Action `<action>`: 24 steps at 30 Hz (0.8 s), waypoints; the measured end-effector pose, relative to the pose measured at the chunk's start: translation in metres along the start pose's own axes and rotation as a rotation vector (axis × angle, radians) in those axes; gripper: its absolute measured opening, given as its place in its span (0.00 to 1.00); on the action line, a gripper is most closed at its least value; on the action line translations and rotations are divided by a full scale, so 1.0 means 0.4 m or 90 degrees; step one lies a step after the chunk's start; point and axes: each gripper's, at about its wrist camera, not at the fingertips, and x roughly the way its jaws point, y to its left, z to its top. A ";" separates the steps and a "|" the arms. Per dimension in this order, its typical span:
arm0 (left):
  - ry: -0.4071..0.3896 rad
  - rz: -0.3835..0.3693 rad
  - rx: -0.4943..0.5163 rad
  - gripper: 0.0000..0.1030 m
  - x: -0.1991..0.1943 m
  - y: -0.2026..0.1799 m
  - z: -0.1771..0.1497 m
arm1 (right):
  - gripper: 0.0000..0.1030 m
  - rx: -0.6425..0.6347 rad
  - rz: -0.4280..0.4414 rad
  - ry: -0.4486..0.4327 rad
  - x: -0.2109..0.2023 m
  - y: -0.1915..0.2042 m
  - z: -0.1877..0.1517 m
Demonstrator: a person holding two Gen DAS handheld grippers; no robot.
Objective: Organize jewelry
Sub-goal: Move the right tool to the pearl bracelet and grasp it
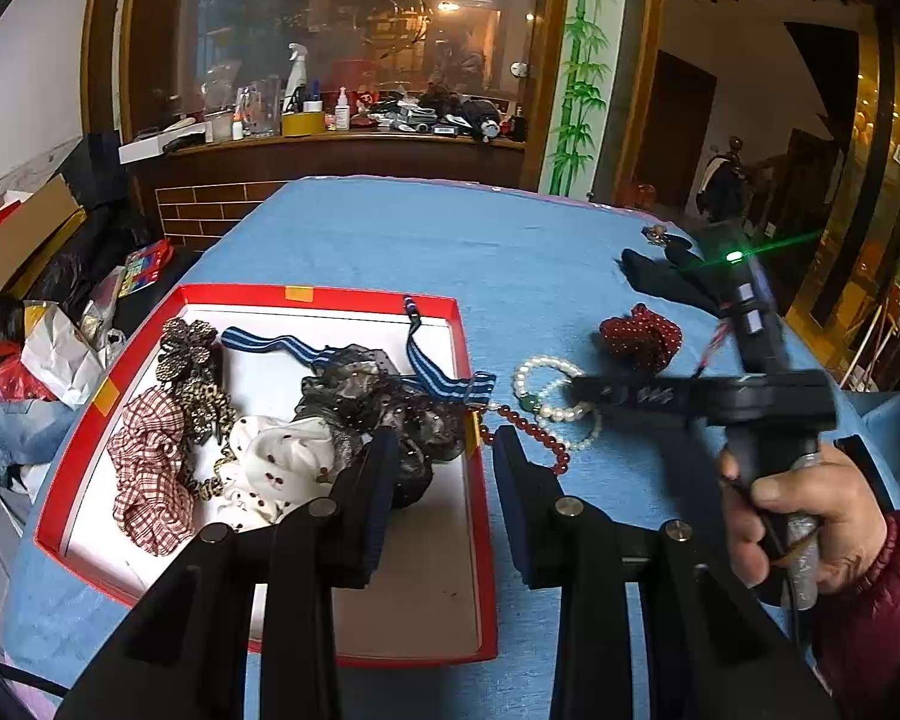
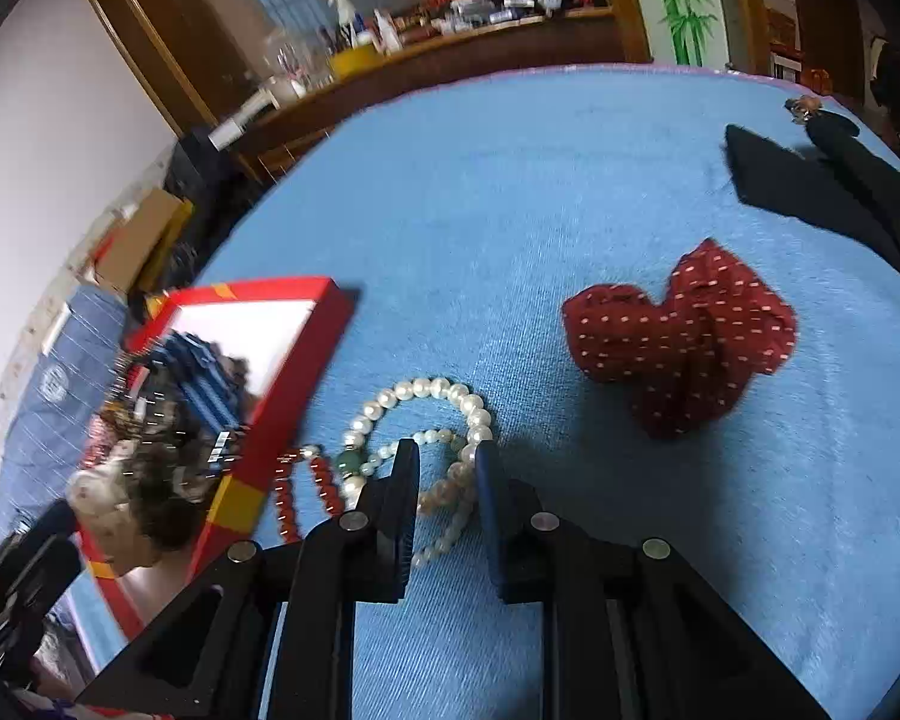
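From my left wrist camera, my left tongs (image 1: 447, 450) hang over the right edge of the red box (image 1: 258, 294), jaws apart with nothing between them; one finger is above the box's inside, the other above the blue cloth of the table (image 1: 420, 228). Inside the box lie a checked scrunchie (image 1: 147, 456), a white dotted scrunchie (image 1: 282, 468), a black lace scrunchie (image 1: 378, 402), a leopard-print hair clip (image 1: 195, 372) and a blue striped band (image 1: 426, 372) that drapes over the right wall. Just right of the box, on the cloth, sit a pearl bracelet (image 1: 540, 384) and a dark red bead string (image 1: 534, 429), touching each other. Beyond them is a red dotted scrunchie (image 1: 642, 333), and farther back a dark cloth item (image 1: 666, 279). My right hand (image 1: 810, 522) grips the handle of the other tool, whose tip reaches over the pearls; it is blurred here

From my right wrist camera, my right tongs (image 2: 447, 468) are low over the pearl bracelet (image 2: 432, 390), jaws a narrow way apart, with a run of pearls lying in the gap. I cannot tell whether the pads press on the pearls. The red bead string (image 2: 288, 498) lies just left of them, against the wall of the red box (image 2: 282, 396). The red dotted scrunchie (image 2: 684, 336) lies apart to the right, the dark cloth item (image 2: 810, 186) beyond it
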 end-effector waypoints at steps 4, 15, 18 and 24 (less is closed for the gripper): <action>0.008 -0.008 0.004 0.30 0.008 -0.012 0.006 | 0.12 -0.022 -0.033 0.001 -0.018 0.006 -0.010; 0.078 -0.081 0.035 0.30 0.067 -0.110 0.044 | 0.00 0.087 -0.058 -0.036 -0.205 -0.171 -0.074; 0.077 -0.076 0.035 0.30 0.079 -0.125 0.047 | 0.03 0.084 -0.006 0.002 -0.199 -0.159 -0.048; 0.086 -0.071 0.037 0.30 0.091 -0.130 0.039 | 0.18 0.043 0.010 0.046 -0.079 -0.079 0.013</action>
